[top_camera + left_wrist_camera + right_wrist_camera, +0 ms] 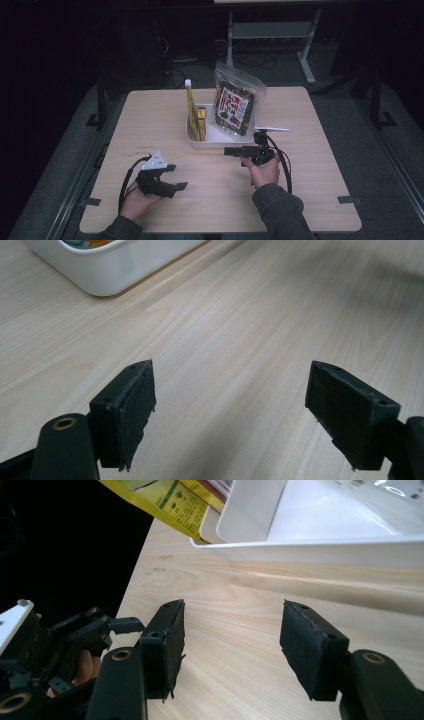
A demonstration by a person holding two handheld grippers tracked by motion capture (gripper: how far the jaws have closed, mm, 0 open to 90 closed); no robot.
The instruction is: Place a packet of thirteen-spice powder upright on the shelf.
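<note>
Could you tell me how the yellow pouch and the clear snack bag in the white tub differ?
The yellow pouch is tall, narrow and opaque with a white cap; the clear snack bag is wide and see-through, showing dark contents behind a red and white label. The yellow pouch stands at the left end of the white tub, the clear snack bag at the right end. Both stand upright.

The left tool [172,177] sits low at the near left of the worktop [300,165], cradled from below in the left hand [135,200], palm up, forearm coming in from the bottom edge. Its jaws point toward the middle and stand wide apart with nothing between them, as the left gripper view [227,410] confirms. The right tool [232,150] is gripped by the right hand [262,170], the dark-sleeved forearm angling in from below. It points leftward, lying level, and its jaws [230,645] also gape empty.
</note>
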